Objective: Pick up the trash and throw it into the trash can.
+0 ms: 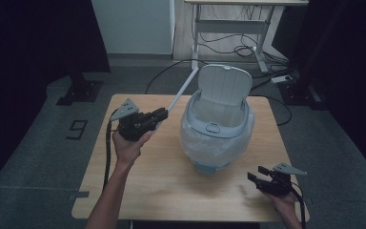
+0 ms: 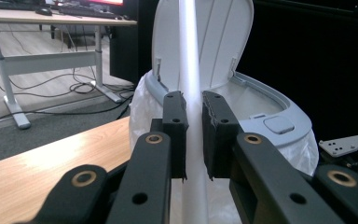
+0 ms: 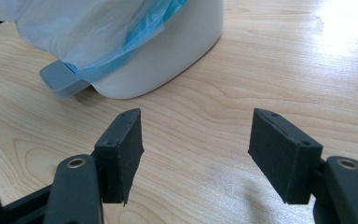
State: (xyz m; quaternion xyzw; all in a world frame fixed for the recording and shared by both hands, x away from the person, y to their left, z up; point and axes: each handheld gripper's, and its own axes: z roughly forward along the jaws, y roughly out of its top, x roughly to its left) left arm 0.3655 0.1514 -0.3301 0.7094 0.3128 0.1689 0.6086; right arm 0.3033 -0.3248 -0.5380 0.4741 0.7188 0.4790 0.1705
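White rod (image 1: 181, 93), long and thin, clamped between the jaws of the left gripper (image 1: 161, 114), which hangs above the table's (image 1: 143, 191) left half; the rod slants up and to the right, its far end close to the raised lid (image 1: 225, 86) of the bin (image 1: 217, 129). In the left gripper view the rod (image 2: 189, 70) runs straight up between the two pads, both pressed on it. Judged progress: rod is picked up and aimed at the bin's open mouth, but not yet inside; dropping it in is left. Bin stands mid-table, lid upright, lined with a pale bag (image 1: 205, 148) folded over its rim. Right gripper (image 1: 262, 177) rests at the near right edge, jaws apart, nothing between them, bare wood below; bin's base (image 3: 168, 51) lies just beyond.
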